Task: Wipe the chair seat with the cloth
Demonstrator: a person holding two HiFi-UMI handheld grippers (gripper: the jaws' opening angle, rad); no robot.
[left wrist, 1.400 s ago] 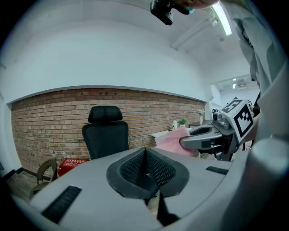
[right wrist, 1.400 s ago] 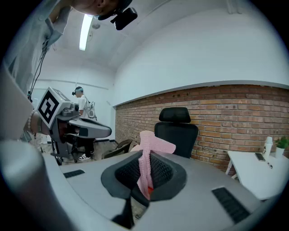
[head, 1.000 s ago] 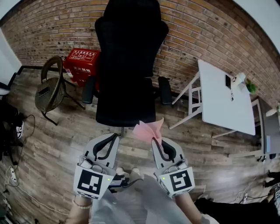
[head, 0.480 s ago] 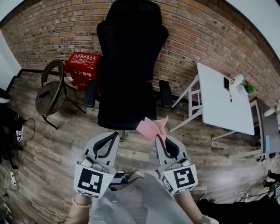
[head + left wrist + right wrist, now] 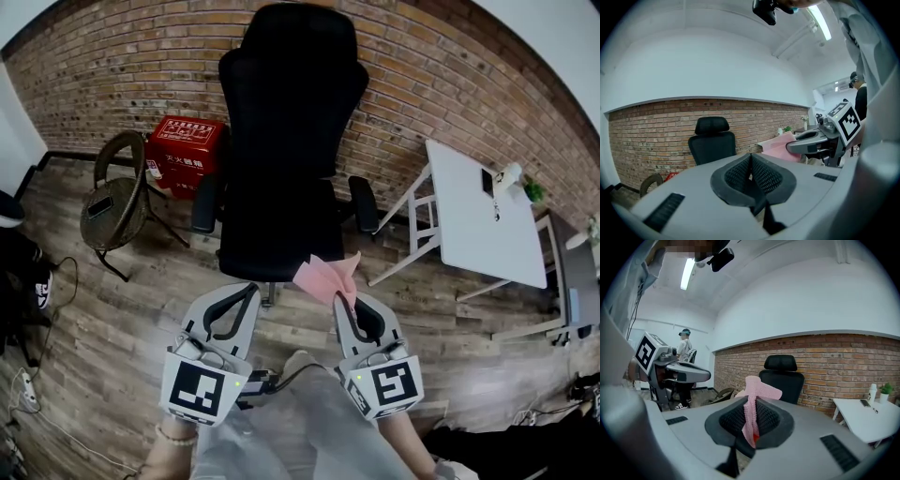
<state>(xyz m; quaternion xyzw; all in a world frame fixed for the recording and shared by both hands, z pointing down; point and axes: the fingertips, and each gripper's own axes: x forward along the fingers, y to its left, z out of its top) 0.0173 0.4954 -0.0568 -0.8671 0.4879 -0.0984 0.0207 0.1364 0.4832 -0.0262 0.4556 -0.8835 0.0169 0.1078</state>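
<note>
Pinching a crumpled pink cloth (image 5: 327, 276), the right gripper (image 5: 346, 303) hangs by the front edge of the black chair seat (image 5: 272, 234). The left gripper (image 5: 246, 293) is pressed together, empty. Gripper views alone show a standing person (image 5: 685, 341).

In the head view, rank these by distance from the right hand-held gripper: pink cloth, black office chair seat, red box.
1. Pink cloth, clamped in the right hand-held gripper.
2. Black office chair seat, just ahead, slightly left.
3. Red box, far back on the left.
</note>
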